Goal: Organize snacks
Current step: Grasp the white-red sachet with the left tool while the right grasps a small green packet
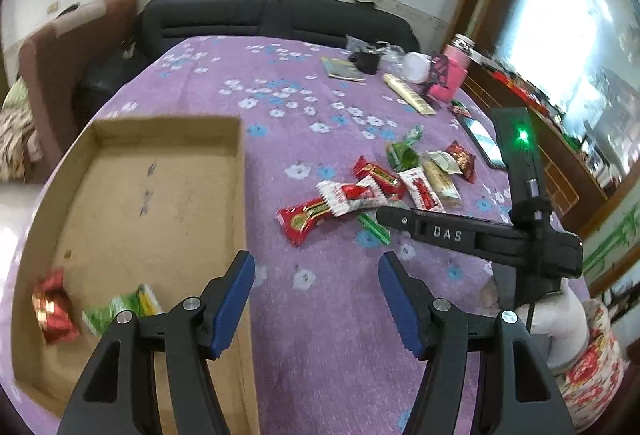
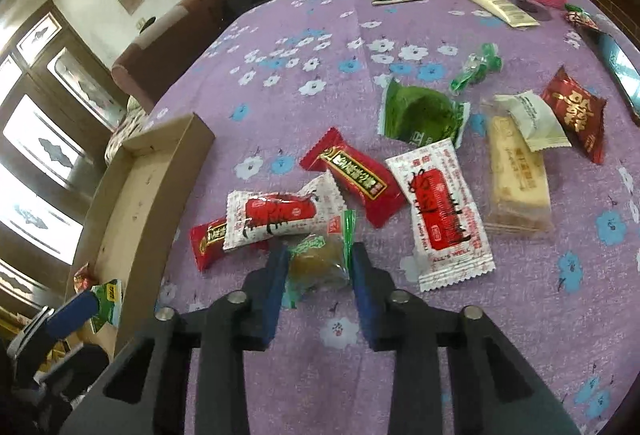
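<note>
Nearest the left wrist camera, the left tongs [image 1: 316,267] stood wide apart with nothing between the blue pads, straddling the right wall of a shallow cardboard box [image 1: 168,123] and the purple flowered cloth of the counter [image 1: 328,335]. Inside the box, at its near left corner, lay a red foil snack [image 1: 54,309] and a green packet [image 1: 120,309]. To the right the right tongs [image 1: 394,217] reached in sideways, tip at the edge of a heap of wrapped snacks [image 1: 384,187] on the cloth. Farther back were a phone [image 1: 482,141], a cream tube [image 1: 408,93] and a pink bottle [image 1: 454,71], with a dark sofa [image 1: 256,19] and a bright window [image 1: 560,27] beyond.

Nearest the right wrist camera, the right tongs [image 2: 320,265] stood narrow, the pads pressing both sides of a clear-wrapped brownish sweet with green ends [image 2: 318,267] that lay on the counter [image 2: 520,315]. Just beyond it lay a white-and-red packet [image 2: 276,219] over a red bar [image 2: 210,239], then another red bar [image 2: 352,181], a second white-and-red packet [image 2: 444,219], a green pouch [image 2: 420,115], a pale wafer pack [image 2: 516,175] and a dark red packet [image 2: 576,113]. Only this view showed the gripped sweet whole and the panelled doors [image 2: 44,139] at left; the box [image 2: 136,187] appeared edge-on, the left tongs' blue pad [image 2: 76,311] beside the green packet [image 2: 106,301].
</note>
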Tool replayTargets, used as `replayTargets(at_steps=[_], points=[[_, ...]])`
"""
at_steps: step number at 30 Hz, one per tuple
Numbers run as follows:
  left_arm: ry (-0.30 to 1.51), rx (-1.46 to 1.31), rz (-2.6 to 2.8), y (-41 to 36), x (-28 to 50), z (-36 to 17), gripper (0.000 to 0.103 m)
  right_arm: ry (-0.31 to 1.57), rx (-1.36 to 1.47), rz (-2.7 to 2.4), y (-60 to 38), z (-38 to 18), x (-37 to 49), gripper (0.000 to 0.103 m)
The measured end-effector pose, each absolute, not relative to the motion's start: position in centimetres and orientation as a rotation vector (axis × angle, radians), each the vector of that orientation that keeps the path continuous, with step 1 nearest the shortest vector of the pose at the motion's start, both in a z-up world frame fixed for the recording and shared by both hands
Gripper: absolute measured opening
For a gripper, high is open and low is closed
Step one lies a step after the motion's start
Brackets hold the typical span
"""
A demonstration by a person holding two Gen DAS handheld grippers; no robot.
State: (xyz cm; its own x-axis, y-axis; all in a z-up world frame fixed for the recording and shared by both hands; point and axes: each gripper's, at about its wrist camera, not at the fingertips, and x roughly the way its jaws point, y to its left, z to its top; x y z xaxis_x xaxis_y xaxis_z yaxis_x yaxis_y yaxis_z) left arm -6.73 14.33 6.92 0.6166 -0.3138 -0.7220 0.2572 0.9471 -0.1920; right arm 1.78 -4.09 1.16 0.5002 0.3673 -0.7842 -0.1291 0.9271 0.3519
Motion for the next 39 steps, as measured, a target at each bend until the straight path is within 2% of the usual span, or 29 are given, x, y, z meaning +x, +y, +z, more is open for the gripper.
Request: replayTargets(at_steps=[6,14,15,16,17,20,29,39], points=[[0.879,0.094,-0.405,10.2,-3.4,6.8,0.068,0.955,0.278,0.316,-7.1,1.4,0.2,0.026],[0.939,0.352,-0.439,3.9,2.1,3.0,0.066,0.925,0.377,0.353,-9.9,0.6,-0.1,0.024],[0.940,0.391,-0.424,3.4,2.6,2.5,0.063,0.924,0.374,0.356,-9.9,0.6,-0.1,0.024],[0.944,0.409,-0.420,3.2,2.9,2.2,0.048,0.924,0.375,0.359,-9.9,0.7,-0.1,0.024],[0.955,0.416,-0.422,3.1,3.0,1.9,0.026,0.926,0.379,0.365,-9.9,0.6,-0.1,0.024],[0.964,0.405,-0.413,3.2,3.0,1.7,0.018,0.928,0.385,0.373,-9.9,0.7,-0.2,0.024],[0.946,0.265,-0.464,4.5,0.4,3.5,0.005,0.906,0.382,0.384,-9.7,1.1,-0.5,0.021],[0.940,0.225,-0.425,5.8,-0.8,3.6,0.008,0.907,0.391,0.385,-9.7,1.2,-0.5,0.021]])
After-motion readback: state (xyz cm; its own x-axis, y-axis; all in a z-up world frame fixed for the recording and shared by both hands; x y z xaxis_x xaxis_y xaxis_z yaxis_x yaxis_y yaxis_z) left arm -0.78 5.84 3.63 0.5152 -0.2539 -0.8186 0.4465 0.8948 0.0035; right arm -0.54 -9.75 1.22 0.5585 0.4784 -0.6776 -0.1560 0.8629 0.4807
